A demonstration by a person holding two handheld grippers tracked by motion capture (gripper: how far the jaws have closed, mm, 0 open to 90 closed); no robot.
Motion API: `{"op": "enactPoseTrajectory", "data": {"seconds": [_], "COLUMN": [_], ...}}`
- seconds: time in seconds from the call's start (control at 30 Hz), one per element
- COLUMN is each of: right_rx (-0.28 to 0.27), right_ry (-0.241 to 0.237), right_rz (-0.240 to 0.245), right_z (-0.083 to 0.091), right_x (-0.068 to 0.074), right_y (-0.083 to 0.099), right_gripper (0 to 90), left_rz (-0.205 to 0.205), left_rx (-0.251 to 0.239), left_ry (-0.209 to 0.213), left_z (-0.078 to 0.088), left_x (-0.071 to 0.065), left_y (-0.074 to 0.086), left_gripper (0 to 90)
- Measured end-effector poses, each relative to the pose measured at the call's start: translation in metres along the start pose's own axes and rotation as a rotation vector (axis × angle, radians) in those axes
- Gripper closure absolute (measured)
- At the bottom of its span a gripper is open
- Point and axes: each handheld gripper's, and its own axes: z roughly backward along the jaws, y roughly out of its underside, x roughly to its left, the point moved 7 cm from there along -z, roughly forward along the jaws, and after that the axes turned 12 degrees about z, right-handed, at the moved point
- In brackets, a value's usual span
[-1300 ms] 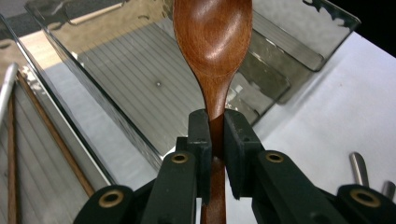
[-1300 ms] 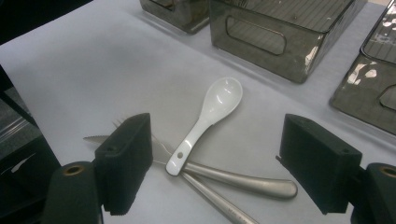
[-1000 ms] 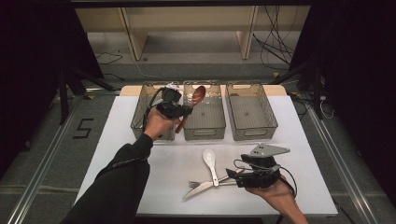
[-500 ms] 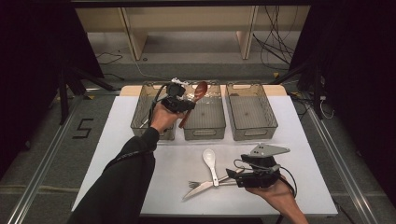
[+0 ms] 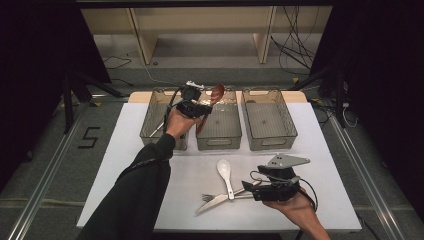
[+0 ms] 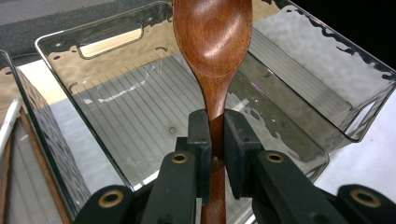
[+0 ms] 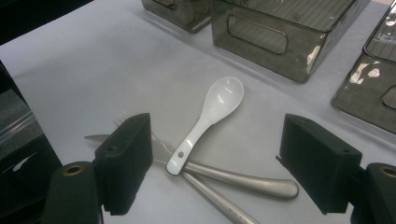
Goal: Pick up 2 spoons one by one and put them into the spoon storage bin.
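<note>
Left gripper clamped on the wooden spoon, held over the middle bin.
The spoon's handle runs straight out between the shut jaws, bowl pointing away toward the bin's far wall; the right gripper gapes open, empty, facing the white spoon.

- High view: fixed above the person's side, looking forward and down on the whole worktop from far off;
- Left gripper view: rides close over the middle bin, also seen from above;
- Right gripper view: low and near, facing the white spoon, shared with the high view.
</note>
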Motion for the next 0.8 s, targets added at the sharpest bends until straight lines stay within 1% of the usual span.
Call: {"op": "enactPoseTrajectory", "data": {"seconds": [0.13, 0.3, 0.47, 0.73, 0.8], "right_rx": [0.002, 0.001, 0.0, 0.0, 0.0], "right_ry": [-0.001, 0.0, -0.001, -0.002, -0.002], "right_rz": [0.0, 0.0, 0.001, 0.001, 0.001], "right_z": [0.0, 0.0, 0.0, 0.0, 0.0], "right_x": [0.0, 0.0, 0.0, 0.0, 0.0], "right_y": [0.0, 0.0, 0.0, 0.0, 0.0], "right_gripper": [26.3, 26.3, 26.3, 26.2, 26.3], "left_rz": [0.006, 0.002, 0.014, 0.027, 0.019], "left_rx": [0.0, 0.005, -0.008, -0.015, -0.016], "left_ry": [-0.002, -0.01, -0.003, -0.009, -0.013], "left_z": [-0.004, -0.007, -0.009, -0.015, -0.017], "left_x": [0.0, 0.001, 0.002, 0.006, 0.006], "left_y": [0.0, 0.001, 0.001, 0.002, 0.003], "left_gripper": [80.9, 80.8, 80.7, 80.0, 79.8]}}
